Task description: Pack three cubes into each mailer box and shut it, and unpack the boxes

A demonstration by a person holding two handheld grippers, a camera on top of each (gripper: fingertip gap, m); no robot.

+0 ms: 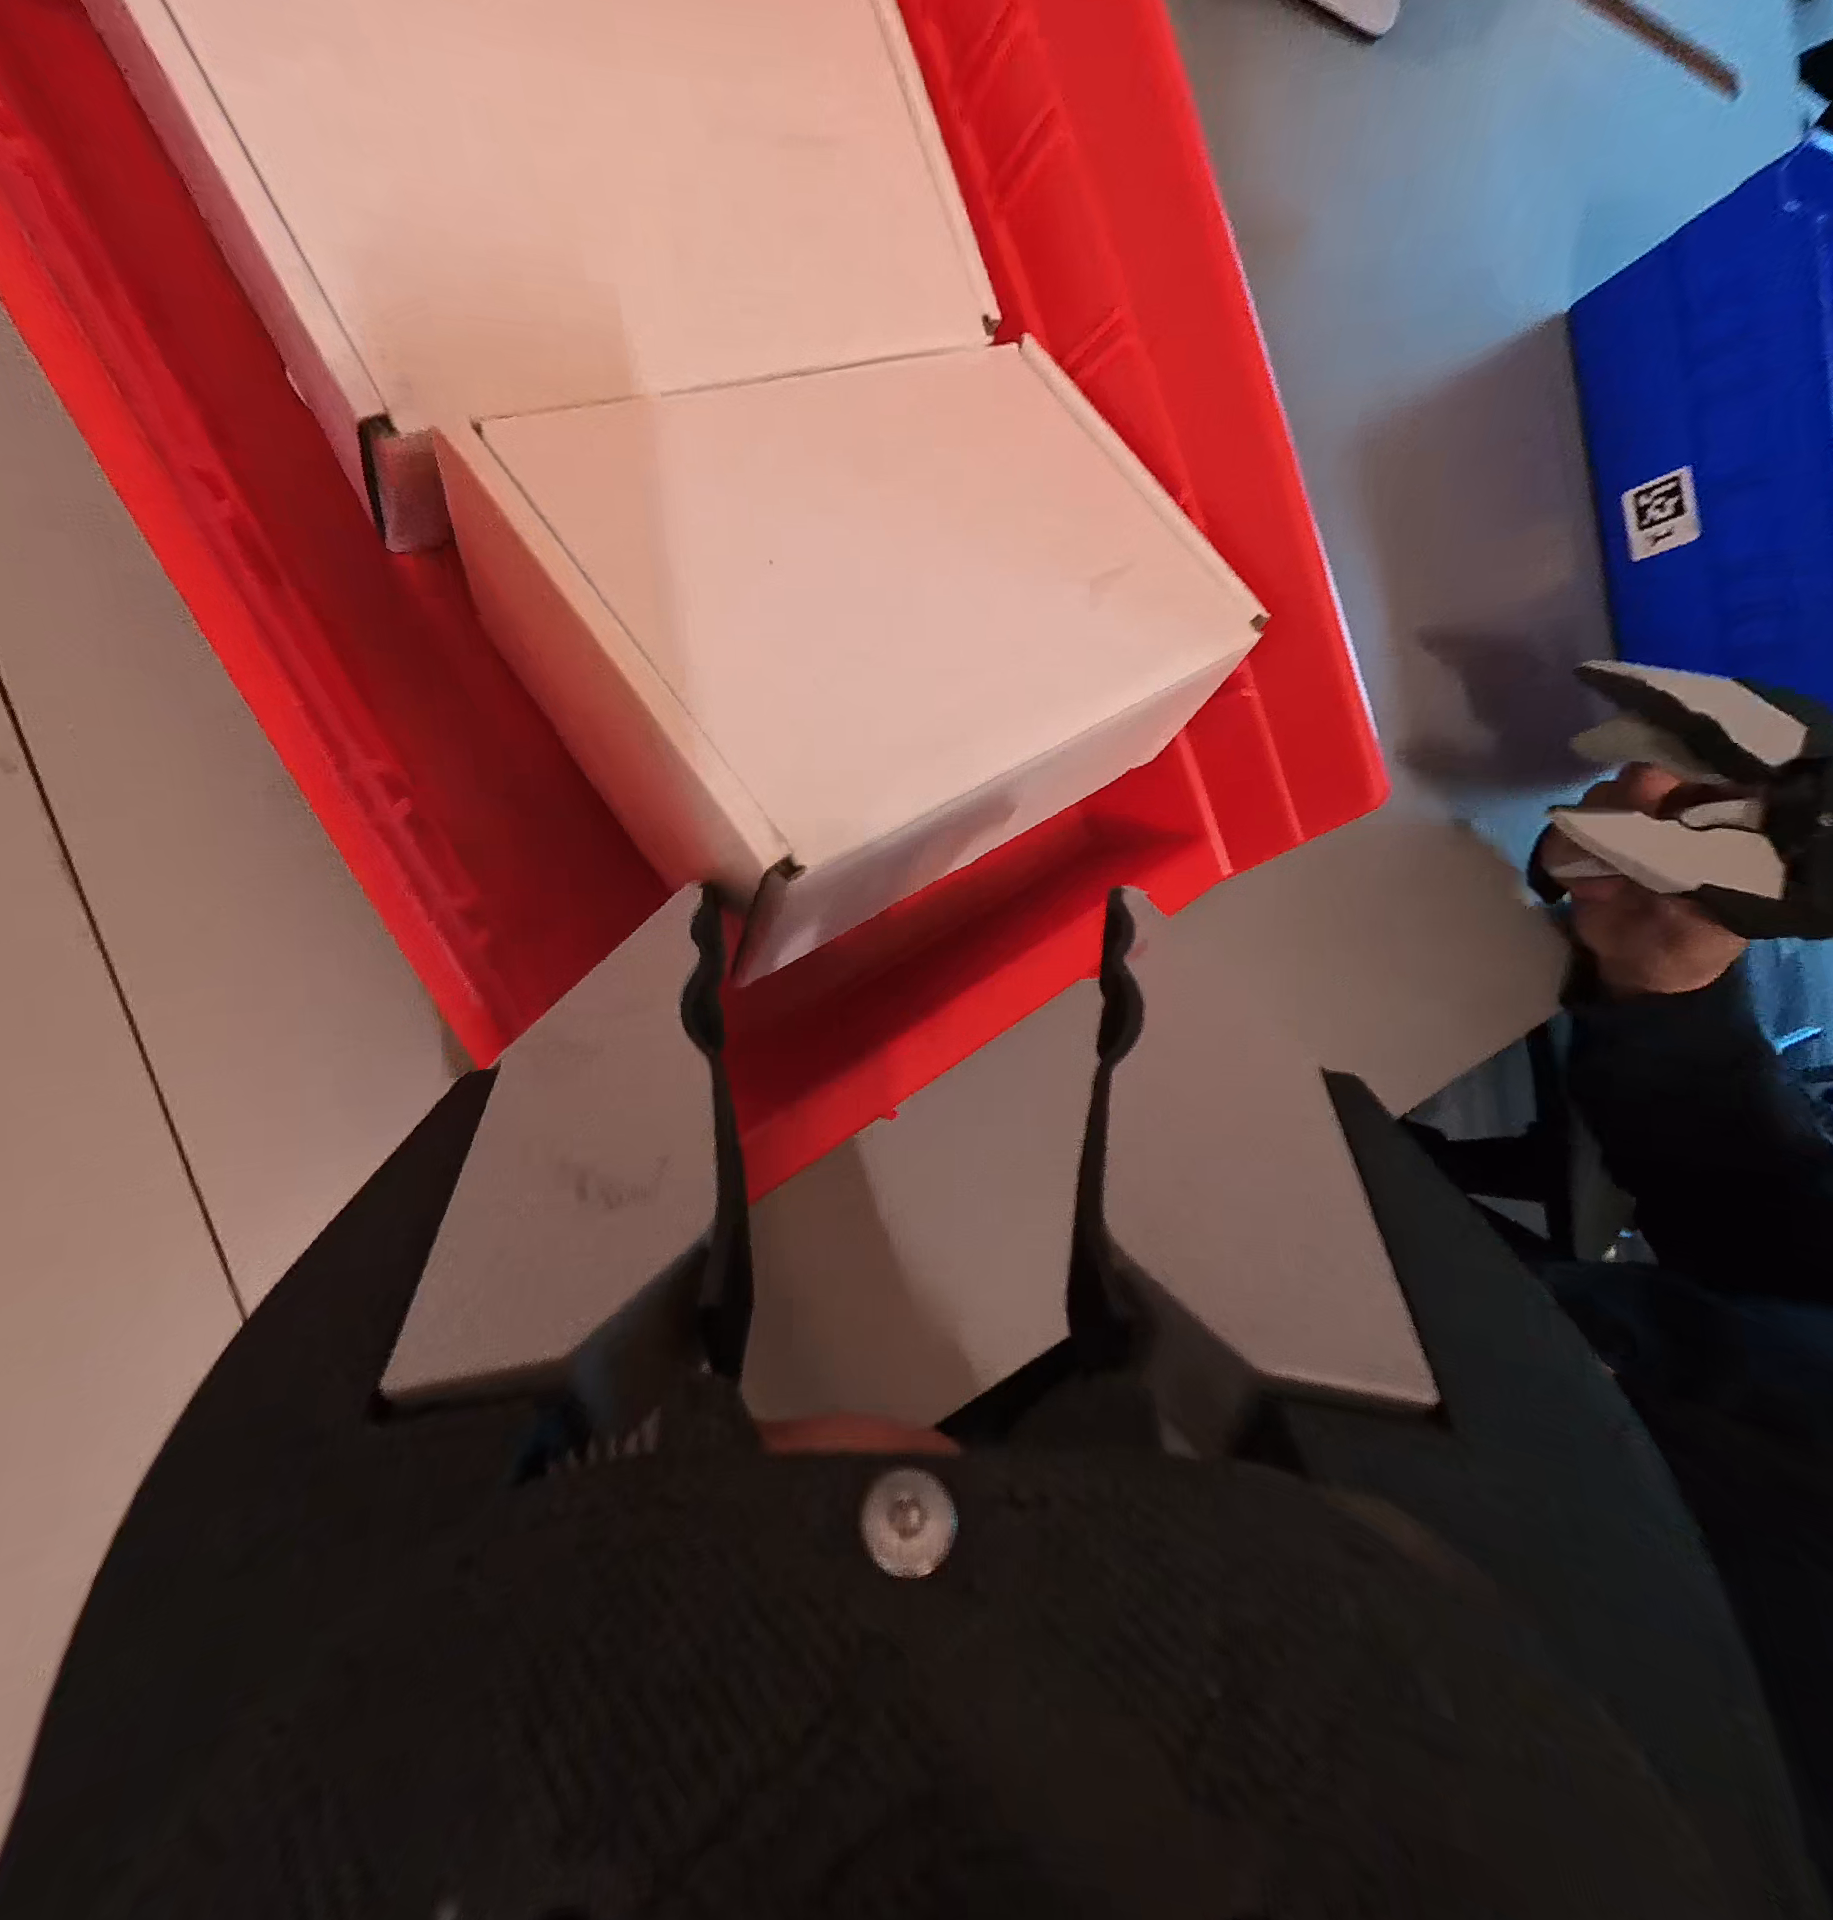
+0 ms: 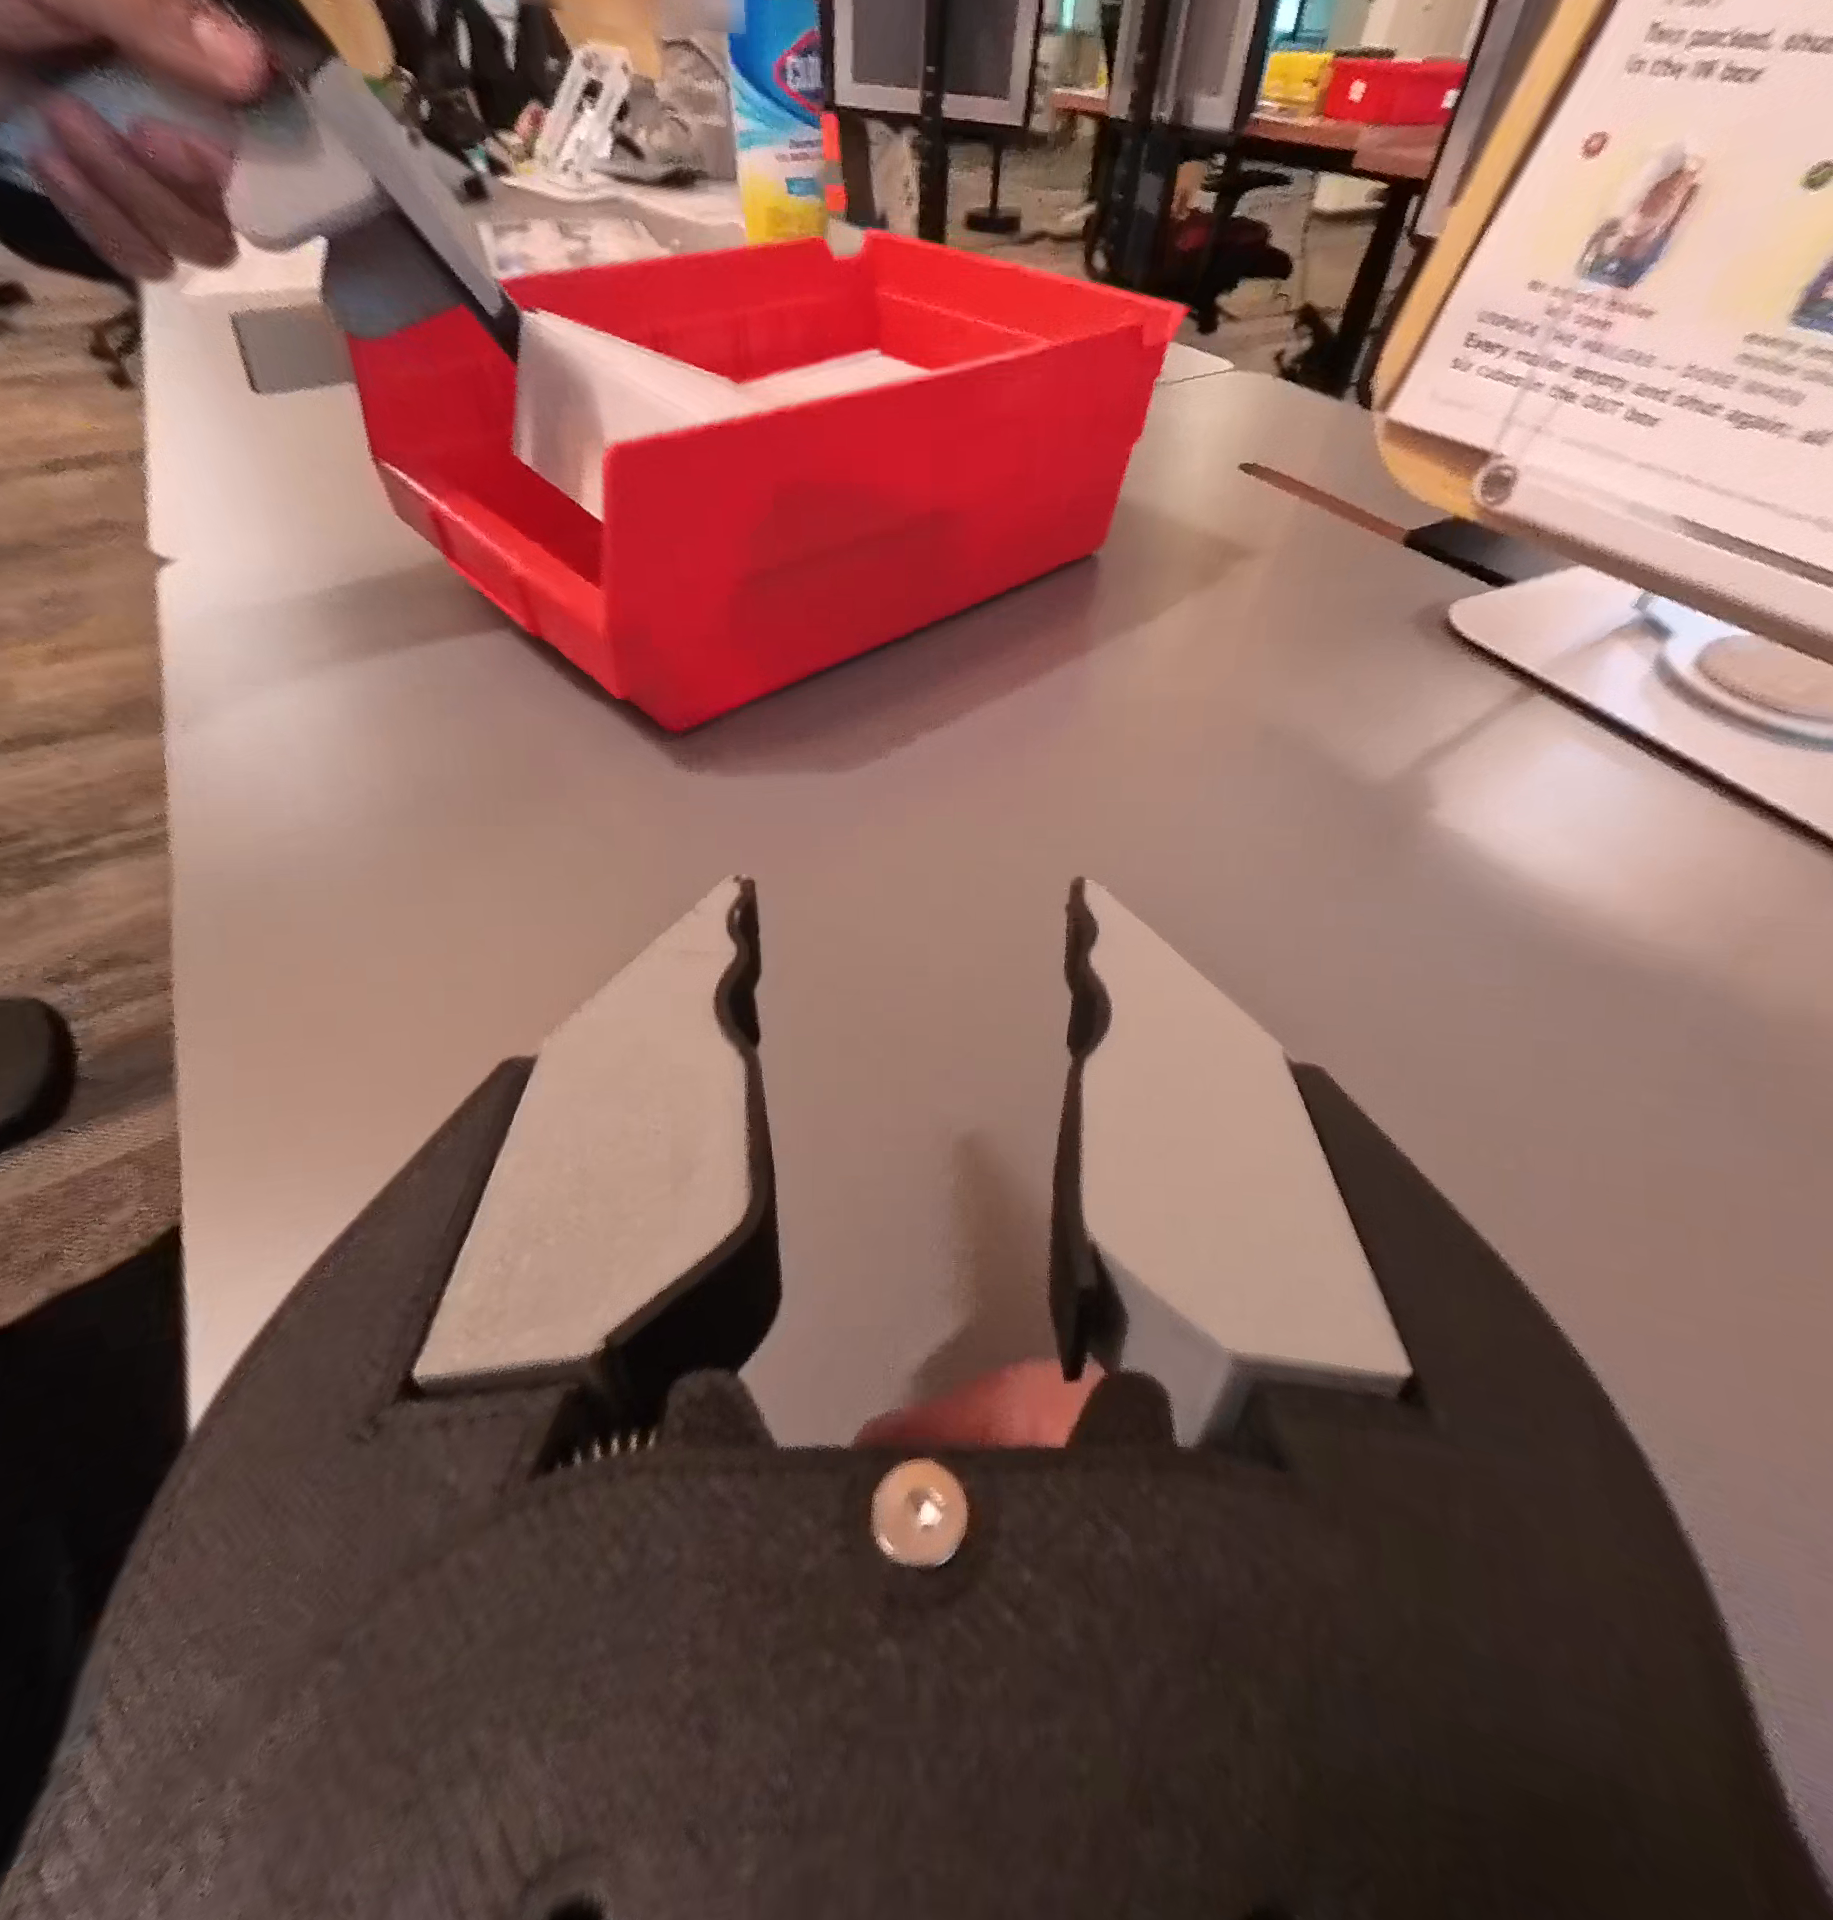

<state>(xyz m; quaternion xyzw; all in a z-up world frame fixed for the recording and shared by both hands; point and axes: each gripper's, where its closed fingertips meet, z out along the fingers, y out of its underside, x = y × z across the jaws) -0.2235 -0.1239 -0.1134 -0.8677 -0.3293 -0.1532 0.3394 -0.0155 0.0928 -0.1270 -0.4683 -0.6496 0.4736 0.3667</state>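
Observation:
A red bin (image 1: 1307, 520) holds two shut white mailer boxes. The near mailer box (image 1: 870, 603) is tilted, with its lower corner sticking out over the bin's low front. The far mailer box (image 1: 579, 187) lies flat behind it. My left gripper (image 1: 912, 914) is open, with the near box's corner just inside its left fingertip. In the right wrist view the left gripper (image 2: 486, 312) meets the near box (image 2: 569, 416) at the front of the bin (image 2: 839, 582). My right gripper (image 2: 912, 894) is open and empty over the grey table (image 2: 995, 790). No cubes show.
A blue bin (image 1: 1743, 416) stands to the right of the red one. An instruction sheet on a stand (image 2: 1670, 312) is at the right, with a thin stick (image 2: 1338, 509) lying by it. A cleaning-wipes container (image 2: 777, 125) stands behind the red bin.

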